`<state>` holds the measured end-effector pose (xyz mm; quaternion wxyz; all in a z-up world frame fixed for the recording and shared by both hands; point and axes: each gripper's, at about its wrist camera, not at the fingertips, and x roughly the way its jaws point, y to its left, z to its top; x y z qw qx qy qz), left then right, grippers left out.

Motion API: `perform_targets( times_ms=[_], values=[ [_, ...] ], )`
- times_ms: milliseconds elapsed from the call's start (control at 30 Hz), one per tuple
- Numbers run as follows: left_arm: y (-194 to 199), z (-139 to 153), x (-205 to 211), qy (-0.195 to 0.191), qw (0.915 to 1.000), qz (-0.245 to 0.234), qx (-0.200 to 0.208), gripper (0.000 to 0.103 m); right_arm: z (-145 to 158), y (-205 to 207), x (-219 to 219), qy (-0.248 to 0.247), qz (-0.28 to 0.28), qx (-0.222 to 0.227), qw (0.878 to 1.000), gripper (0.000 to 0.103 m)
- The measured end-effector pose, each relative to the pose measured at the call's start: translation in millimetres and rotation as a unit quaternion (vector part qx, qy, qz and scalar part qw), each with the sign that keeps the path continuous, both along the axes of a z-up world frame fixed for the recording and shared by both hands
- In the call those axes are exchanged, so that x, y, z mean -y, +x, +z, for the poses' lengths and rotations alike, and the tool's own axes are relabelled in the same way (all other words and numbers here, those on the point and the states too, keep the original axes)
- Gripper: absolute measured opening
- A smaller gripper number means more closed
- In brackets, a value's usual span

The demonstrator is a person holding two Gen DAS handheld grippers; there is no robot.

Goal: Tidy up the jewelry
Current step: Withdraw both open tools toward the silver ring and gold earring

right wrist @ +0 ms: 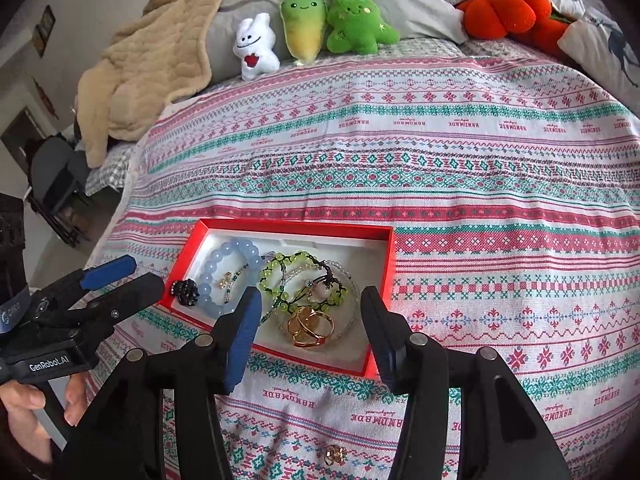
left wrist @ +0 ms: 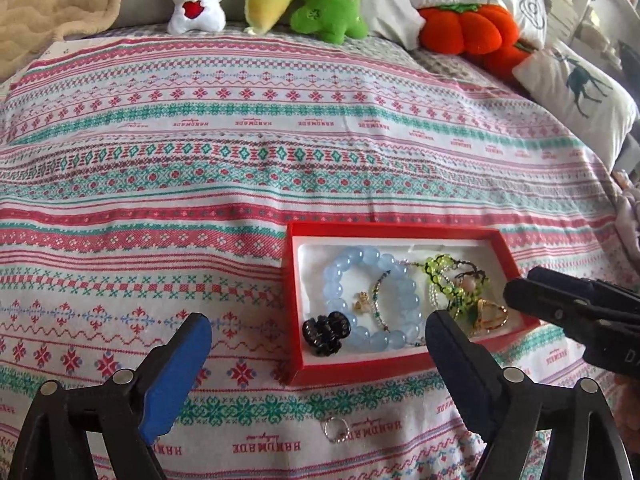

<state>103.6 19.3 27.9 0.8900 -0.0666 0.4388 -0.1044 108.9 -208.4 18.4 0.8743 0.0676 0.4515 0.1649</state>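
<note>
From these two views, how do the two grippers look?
Both are black plastic with round silver bolts and blue pads on the jaws. The left gripper carries white "GenRobot.AI" lettering and a grey strap; a bare hand holds its handle. The right gripper shows no lettering here.

One red box (right wrist: 390, 264); one blue bead bracelet (right wrist: 210, 276); one black hair claw (right wrist: 185, 292). Plush toys: four, including one orange pumpkin (right wrist: 500, 10). One loose ring (right wrist: 335, 455) on the bed.

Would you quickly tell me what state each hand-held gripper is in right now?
Left hand-held gripper: open, holding nothing.
Right hand-held gripper: open, holding nothing, over the red box.
</note>
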Motion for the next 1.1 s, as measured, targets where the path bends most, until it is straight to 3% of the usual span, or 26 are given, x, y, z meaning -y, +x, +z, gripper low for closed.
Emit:
perform_targets(
  times_ms=[267,733,1100],
  values=[
    [-27.1,-16.4,-18.8,0.016,0.9985,0.036,-0.039,0.095,3.1,-18.6,14.7,-0.009,-0.015,0.001,1.000,0.066],
    [-74.6,-44.9,-18.4,0.071,0.9960,-0.008,-0.054,0.095,-25.6,-67.6,38.7,-0.079,0.001,-0.016,0.997,0.072],
    [-91.9,-65.3,-13.1,0.078,0.9944,-0.030,-0.065,0.095,-54.3,-104.0,41.3,-0.112,0.028,-0.042,0.992,0.072]
  ],
)
